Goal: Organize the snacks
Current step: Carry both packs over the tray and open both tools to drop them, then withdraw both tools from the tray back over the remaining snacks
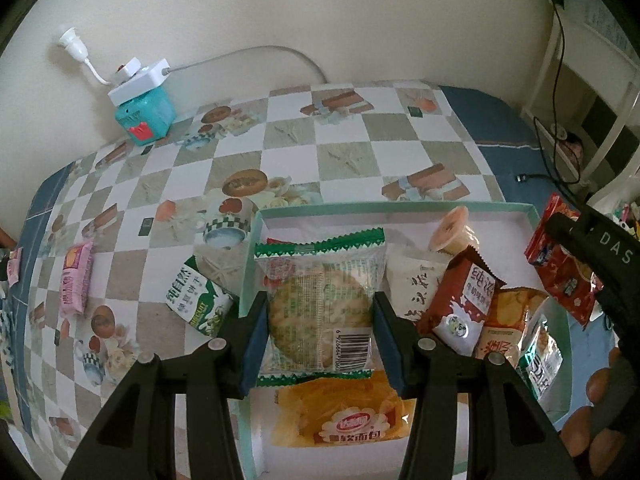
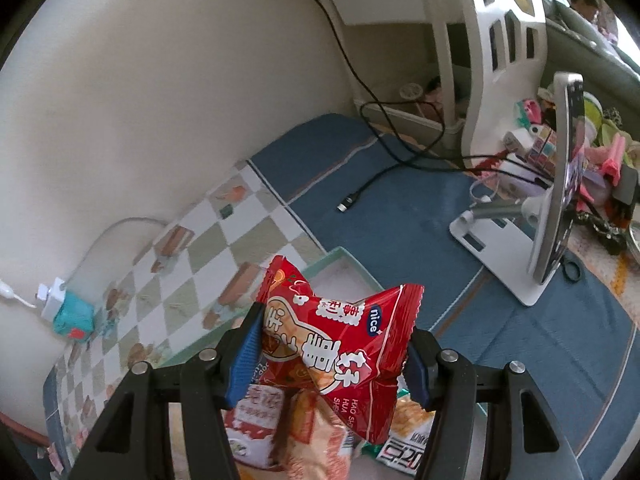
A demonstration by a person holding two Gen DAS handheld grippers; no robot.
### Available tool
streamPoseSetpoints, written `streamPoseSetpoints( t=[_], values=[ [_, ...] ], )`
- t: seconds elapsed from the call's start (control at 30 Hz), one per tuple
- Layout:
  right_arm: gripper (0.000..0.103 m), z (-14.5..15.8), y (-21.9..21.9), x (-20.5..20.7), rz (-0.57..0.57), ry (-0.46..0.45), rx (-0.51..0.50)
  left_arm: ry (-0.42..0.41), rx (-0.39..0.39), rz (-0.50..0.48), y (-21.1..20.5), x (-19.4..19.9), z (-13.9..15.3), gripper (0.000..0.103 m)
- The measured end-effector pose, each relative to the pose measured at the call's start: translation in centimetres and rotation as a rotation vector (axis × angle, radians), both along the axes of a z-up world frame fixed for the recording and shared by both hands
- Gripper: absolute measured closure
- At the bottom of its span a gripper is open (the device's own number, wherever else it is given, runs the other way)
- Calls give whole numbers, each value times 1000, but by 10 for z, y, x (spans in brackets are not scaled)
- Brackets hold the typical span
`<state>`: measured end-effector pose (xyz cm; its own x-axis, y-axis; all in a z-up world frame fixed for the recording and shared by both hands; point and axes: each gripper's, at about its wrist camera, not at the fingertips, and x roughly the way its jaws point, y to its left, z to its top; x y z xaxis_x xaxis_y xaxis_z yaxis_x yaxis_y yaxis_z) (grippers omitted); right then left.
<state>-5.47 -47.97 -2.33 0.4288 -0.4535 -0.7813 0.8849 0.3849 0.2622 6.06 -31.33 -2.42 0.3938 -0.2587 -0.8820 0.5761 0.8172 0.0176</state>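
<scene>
1. The left gripper (image 1: 320,332) has its blue-padded fingers (image 1: 254,344) clamped on the side edges of a clear biscuit packet (image 1: 320,308) with green zigzag seals. The packet's long axis runs away from the camera, in line with the fingers, and it hangs directly above the open mint-green box (image 1: 558,308).
2. Straight under that packet, on the box floor, lies an orange soft-bread packet (image 1: 340,416). My judgement is that the coming move only needs a short drop and a release; the left hand is the nearer one to that free corner.
3. The right gripper (image 2: 334,348) is clamped on a red snack bag (image 2: 340,336), which is pinched at its waist so its ends flare out. It hangs over the box's right part, above the packets already lying there; the left wrist view shows the same bag beside the box's right wall.
4. Already in the box: a maroon milk-biscuit packet (image 1: 464,304), a white packet (image 1: 412,284), an orange crisp bag (image 1: 508,320) and a peach-lidded cup (image 1: 450,228).
5. Left out on the checked bench (image 1: 360,148): a green-and-white biscuit packet (image 1: 200,300) just beside the box's left wall, and a pink packet (image 1: 76,280) well apart.
6. Readable writing: "nice" in a blue oval on the red bag, plus "HAO" and partial Latin letters; a barcode on the clear packet; "软面包" on the orange one. The other Chinese print is too small to be sure of.
</scene>
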Motion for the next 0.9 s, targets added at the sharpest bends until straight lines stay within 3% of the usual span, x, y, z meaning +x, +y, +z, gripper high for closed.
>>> streamPoseSetpoints(
  t=[0.33, 0.43, 0.6, 0.73, 0.8, 0.9],
  values=[
    [37, -13, -5, -1, 30, -7, 64, 6, 23, -23, -10, -9, -5, 50],
    [32, -12, -5, -1, 42, -2, 66, 0, 28, -27, -12, -11, -4, 38],
    [31, -15, -6, -1, 53, 11, 81, -3, 38, -20, -12, -12, -2, 36],
    [30, -15, -6, -1, 66, 25, 84, 3, 31, 6, -7, -8, 4, 23],
    [12, -14, -6, -1, 64, 35, 74, 3, 32, 33, -2, -4, 7, 22],
    [7, -11, -4, -2, 72, 33, 65, 11, 34, 79, 6, 5, 9, 18]
  ],
)
